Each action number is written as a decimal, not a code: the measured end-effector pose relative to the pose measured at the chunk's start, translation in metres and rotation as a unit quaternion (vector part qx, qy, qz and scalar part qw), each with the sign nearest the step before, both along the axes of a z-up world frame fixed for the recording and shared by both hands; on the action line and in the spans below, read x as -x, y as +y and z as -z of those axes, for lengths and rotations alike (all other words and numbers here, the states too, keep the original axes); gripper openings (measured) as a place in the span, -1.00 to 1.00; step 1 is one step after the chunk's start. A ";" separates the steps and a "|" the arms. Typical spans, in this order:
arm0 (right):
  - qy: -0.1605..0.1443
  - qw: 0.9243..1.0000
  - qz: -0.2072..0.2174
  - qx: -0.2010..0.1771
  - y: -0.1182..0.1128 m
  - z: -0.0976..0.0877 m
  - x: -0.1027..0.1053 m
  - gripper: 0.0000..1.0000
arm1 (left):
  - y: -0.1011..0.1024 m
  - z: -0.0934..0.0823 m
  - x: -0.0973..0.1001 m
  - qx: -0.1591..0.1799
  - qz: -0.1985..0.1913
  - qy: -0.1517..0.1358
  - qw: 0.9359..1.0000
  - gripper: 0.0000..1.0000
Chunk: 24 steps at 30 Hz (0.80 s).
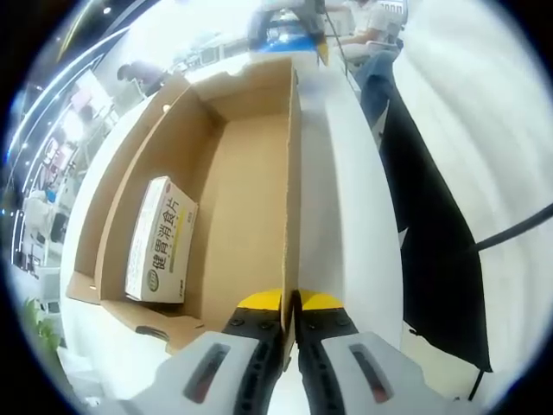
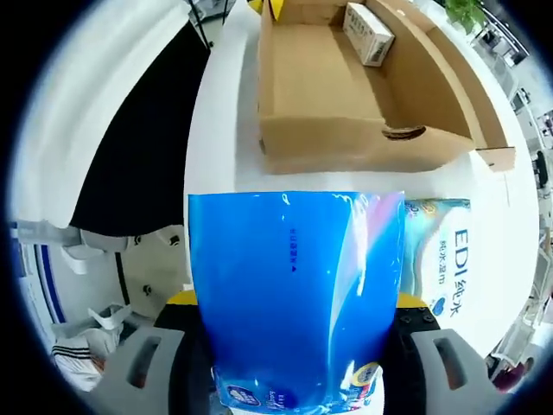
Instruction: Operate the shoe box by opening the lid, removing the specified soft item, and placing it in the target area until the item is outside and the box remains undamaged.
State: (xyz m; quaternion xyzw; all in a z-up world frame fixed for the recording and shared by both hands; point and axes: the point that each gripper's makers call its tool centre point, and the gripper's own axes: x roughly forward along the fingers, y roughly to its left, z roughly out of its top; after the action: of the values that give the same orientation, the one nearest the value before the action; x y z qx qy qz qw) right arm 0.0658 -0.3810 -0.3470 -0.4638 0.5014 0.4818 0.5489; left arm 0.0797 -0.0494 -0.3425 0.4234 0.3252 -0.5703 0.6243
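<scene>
The open cardboard shoe box [image 1: 246, 173] lies on a white table. My left gripper [image 1: 291, 304] is shut on the rim of its long side wall, one yellow-tipped jaw inside and one outside. A small white and yellow carton [image 1: 162, 240] lies on the box floor by the opposite wall. In the right gripper view a soft blue plastic pack [image 2: 294, 285] with a printed label sits between the jaws of my right gripper [image 2: 294, 304], outside the box [image 2: 337, 95] and in front of its end wall. The carton [image 2: 369, 33] shows at the box's far end.
The white table [image 1: 341, 199] runs along the box, with a black cloth [image 1: 432, 251] hanging off its edge. The box's flap [image 2: 484, 104] stands open on the far side. People sit at desks in the background [image 1: 363, 35]. A floor with a bag [image 2: 95, 337] lies below the table edge.
</scene>
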 end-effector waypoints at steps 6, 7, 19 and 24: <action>-0.001 1.000 -0.010 0.005 -0.002 0.003 -0.002 0.59 | 0.000 0.000 0.000 0.000 0.000 0.000 1.000 -0.94; 0.000 1.000 -0.009 0.006 -0.002 0.004 -0.002 0.59 | 0.000 0.000 0.000 0.000 0.000 0.000 1.000 -0.94; -0.009 1.000 -0.002 0.008 -0.001 0.018 -0.001 0.60 | 0.000 0.000 0.000 -0.001 0.001 0.001 1.000 -0.94; -0.014 1.000 -0.003 0.012 -0.003 0.023 0.001 0.60 | 0.000 0.000 0.000 -0.001 0.001 0.000 1.000 -0.94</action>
State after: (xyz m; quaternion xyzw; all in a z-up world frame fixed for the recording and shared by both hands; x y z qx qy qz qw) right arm 0.0650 -0.3843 -0.3698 -0.4785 0.4982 0.4708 0.5488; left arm 0.0794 -0.0493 -0.3426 0.4245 0.3256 -0.5707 0.6230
